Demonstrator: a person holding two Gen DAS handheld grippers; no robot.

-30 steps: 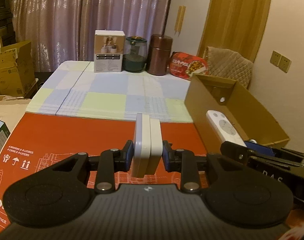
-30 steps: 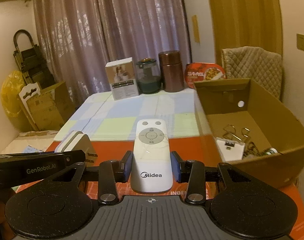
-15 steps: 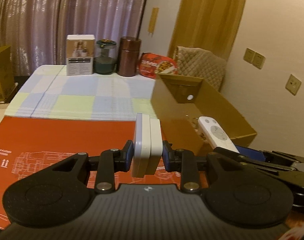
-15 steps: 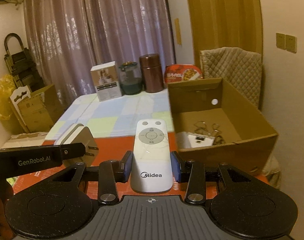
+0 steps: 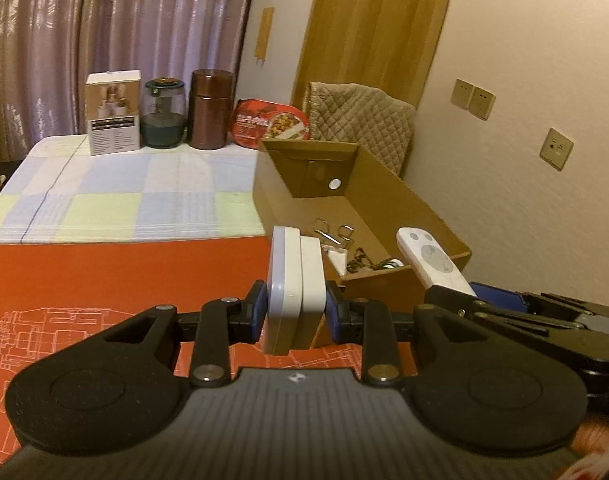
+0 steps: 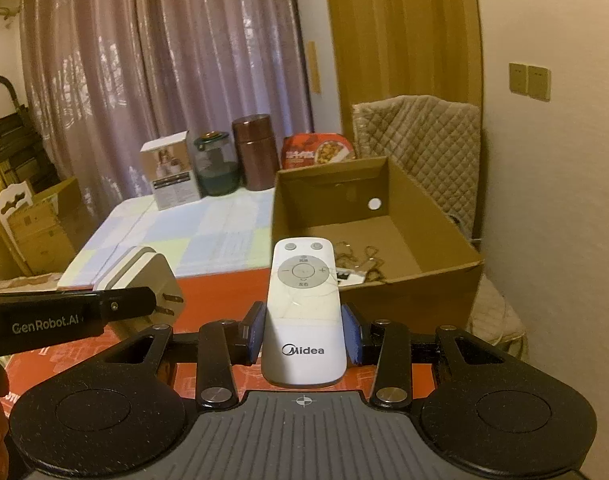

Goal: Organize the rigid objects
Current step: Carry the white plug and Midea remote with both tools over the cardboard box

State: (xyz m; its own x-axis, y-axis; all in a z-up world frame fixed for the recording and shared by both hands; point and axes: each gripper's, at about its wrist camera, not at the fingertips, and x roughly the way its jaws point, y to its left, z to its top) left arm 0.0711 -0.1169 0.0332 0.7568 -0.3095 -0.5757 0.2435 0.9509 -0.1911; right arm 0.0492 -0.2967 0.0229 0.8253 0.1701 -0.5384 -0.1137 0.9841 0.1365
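Cardboard box [image 5: 388, 184]: right of the checked surface [image 5: 116, 196], clips and small items inside.
Left tongs [image 5: 296, 314]: pinching a white charger [image 5: 294, 288] on edge, over the red mat [image 5: 104, 276].
Right tongs [image 6: 303, 332]: pinching a remote [image 6: 303, 308], long axis pointing toward the box.
Right view only: charger's prongs [image 6: 168, 304].

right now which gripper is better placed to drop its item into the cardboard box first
Right gripper, probably: its white Midea remote points at the open brown cardboard box. The left gripper's white plug adapter sits left of it.
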